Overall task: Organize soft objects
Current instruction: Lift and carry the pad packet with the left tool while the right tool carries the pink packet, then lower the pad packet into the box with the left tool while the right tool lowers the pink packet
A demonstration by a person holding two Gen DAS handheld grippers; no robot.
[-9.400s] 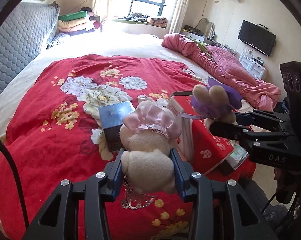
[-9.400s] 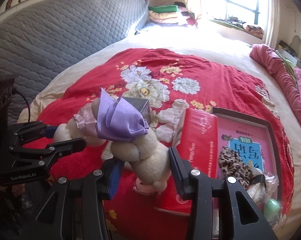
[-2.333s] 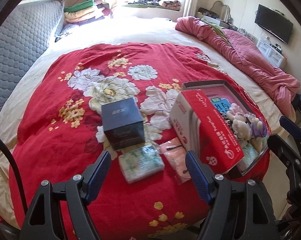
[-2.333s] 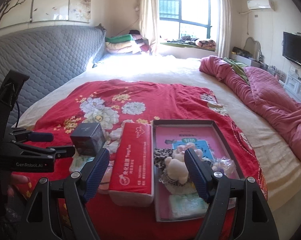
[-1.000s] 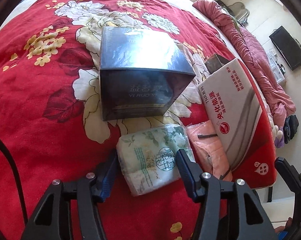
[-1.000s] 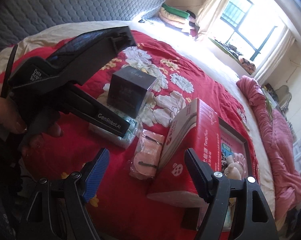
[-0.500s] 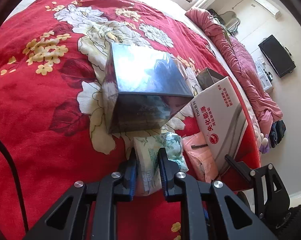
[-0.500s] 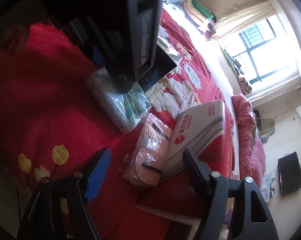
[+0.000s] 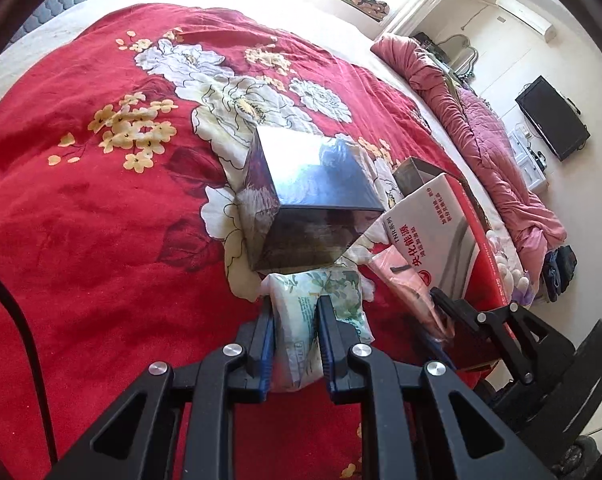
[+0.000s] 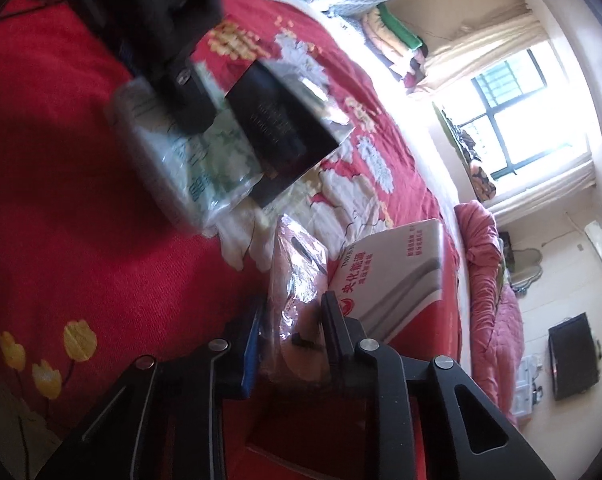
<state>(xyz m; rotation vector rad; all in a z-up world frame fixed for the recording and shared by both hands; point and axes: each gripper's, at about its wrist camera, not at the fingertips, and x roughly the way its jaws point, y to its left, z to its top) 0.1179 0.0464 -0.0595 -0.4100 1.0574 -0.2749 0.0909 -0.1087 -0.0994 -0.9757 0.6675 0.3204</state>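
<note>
Since a moment ago our right gripper (image 10: 291, 320) has closed on the pink plastic-wrapped soft packet (image 10: 297, 280), while our left gripper (image 9: 295, 320) stays clamped on the green-and-white floral tissue pack (image 9: 321, 300). Both lie near the front edge of the red floral blanket (image 9: 101, 220). One glossy dark cube box (image 9: 301, 200) touches the pack; one red-and-white tissue carton (image 9: 433, 232) flanks the packet. Left of them the blanket lies open.

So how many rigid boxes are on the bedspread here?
2: a glossy dark cube box just beyond the tissue pack, and a red-and-white carton to its right. More may be hidden behind the carton.
</note>
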